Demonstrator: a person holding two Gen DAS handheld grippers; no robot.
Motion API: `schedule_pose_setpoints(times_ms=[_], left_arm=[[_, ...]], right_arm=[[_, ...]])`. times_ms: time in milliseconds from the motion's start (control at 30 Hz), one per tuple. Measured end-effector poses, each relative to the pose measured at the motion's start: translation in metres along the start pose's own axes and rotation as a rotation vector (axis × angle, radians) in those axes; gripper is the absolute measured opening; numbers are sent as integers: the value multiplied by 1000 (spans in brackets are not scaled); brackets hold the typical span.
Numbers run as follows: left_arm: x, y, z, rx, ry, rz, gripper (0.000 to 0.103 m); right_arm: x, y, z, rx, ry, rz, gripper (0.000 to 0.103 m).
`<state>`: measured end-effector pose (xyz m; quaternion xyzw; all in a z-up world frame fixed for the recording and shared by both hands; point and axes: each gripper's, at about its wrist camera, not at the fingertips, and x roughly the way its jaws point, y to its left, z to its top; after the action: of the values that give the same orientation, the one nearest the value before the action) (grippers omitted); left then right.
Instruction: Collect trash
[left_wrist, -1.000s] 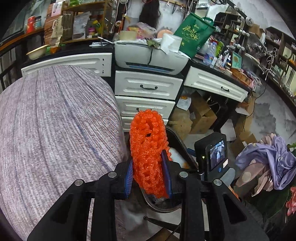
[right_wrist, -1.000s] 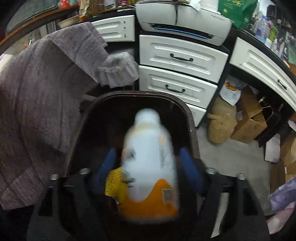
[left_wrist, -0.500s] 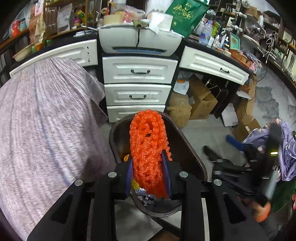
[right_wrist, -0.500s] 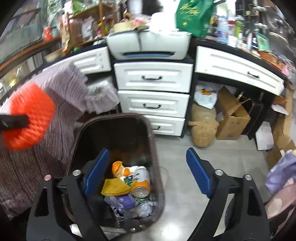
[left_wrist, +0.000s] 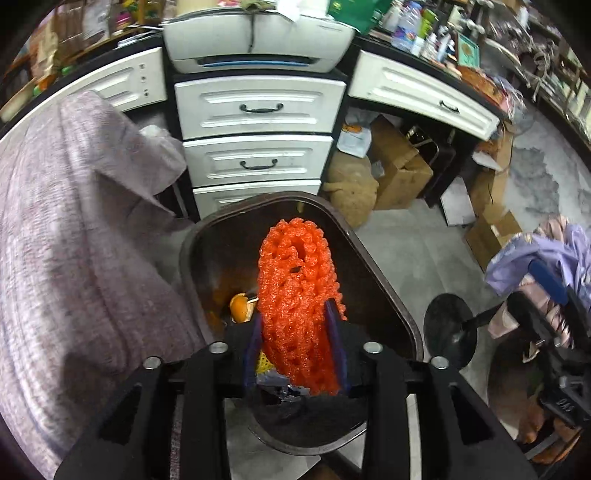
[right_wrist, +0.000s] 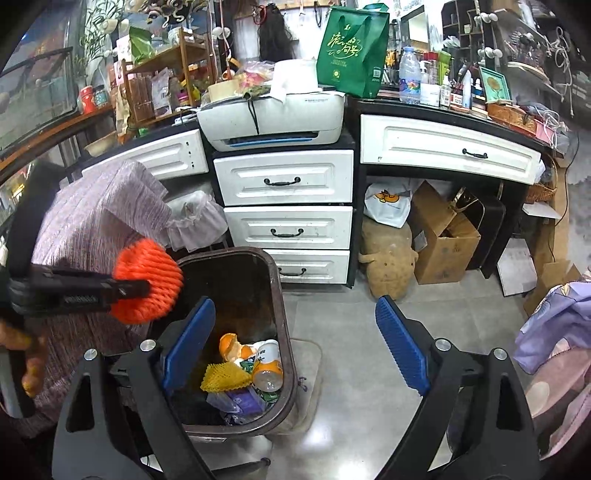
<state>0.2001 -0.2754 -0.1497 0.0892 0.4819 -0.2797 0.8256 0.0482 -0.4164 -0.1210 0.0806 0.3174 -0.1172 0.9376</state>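
The left tool (left_wrist: 295, 354) stays clamped on the orange foam net (left_wrist: 297, 295), held over the brown bin (right_wrist: 284, 384). The right tool (right_wrist: 295, 347) hangs spread apart, holding nothing. Released off-centre, the light net could catch the rim and drop to the floor.

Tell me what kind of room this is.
Probably a cluttered home workroom or study: a white printer sits on white drawer units, cardboard boxes crowd under the desk, and a brown plastic waste bin stands on the grey floor.
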Motion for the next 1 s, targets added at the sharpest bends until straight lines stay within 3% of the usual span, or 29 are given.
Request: schedule_pose_setpoints(times_ms=[33,100,267,433,767,867,1000], left_arm=[[2,-1,0,1,4,5,57],[-1,-2,-2,-3,-3,-10,68],[-22,-3,-7,-6,-54,-13,79],[-64,-3,-17,-18,-166,-31,94],[-132,22,-34,-100,-324,-27,97],[-148,34,-42,-130,-367,7,97],[-172,50,-57,-173,-446,108,97]], right_arm=[[-2,-1,1,3,-4,3,88],[-5,0,4,4,-16,0,88],[-17,0,9,17,-47,-15,90],[-30,6,18,18,-78,-21,92],[-61,36,36,15,-137,48,97],[-68,48,38,0,-148,71,97],[-79,66,39,0,-176,119,97]])
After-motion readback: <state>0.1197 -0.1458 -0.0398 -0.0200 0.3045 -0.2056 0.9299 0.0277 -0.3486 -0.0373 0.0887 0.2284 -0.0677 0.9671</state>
